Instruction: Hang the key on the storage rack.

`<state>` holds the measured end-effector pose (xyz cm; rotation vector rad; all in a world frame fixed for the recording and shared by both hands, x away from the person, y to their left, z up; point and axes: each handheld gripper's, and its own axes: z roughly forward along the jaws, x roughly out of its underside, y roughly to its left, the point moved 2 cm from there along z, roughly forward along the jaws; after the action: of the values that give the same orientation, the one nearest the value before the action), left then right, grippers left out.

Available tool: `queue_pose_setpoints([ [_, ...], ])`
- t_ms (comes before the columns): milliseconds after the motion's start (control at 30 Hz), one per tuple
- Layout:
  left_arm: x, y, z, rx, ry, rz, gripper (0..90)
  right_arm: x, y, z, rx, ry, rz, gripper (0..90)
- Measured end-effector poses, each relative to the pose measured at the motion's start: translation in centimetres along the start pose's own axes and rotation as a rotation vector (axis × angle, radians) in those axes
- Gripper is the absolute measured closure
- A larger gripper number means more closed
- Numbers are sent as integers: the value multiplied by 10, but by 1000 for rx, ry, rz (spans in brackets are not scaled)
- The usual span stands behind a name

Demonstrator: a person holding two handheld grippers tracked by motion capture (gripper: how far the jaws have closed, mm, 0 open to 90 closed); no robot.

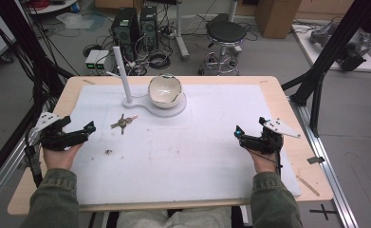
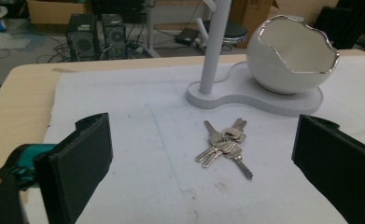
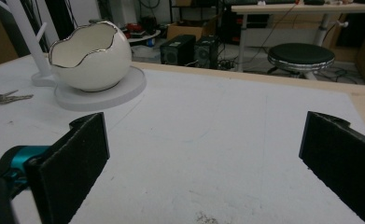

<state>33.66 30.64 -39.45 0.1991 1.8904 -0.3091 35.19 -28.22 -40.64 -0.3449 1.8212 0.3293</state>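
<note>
We hold both grippers, left (image 1: 81,130) and right (image 1: 244,135), spread wide (nothing between them), keys (image 1: 123,123) lying free beside the bowl stand (image 1: 173,107).

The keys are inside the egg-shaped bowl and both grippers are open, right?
Not quite. The keys lie flat on the white mat, in front of the egg-shaped bowl, as the left gripper view shows. Both the left gripper and right gripper are open.
</note>
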Motion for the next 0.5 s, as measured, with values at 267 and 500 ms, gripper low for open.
queue_pose_setpoints([
  [267,-14,-10,16,3,46,61,57,0,1,-2,-2,-6,8,6],
  [500,-22,-13,33,10,87,75,57,0,0,-3,-1,-10,18,5],
])
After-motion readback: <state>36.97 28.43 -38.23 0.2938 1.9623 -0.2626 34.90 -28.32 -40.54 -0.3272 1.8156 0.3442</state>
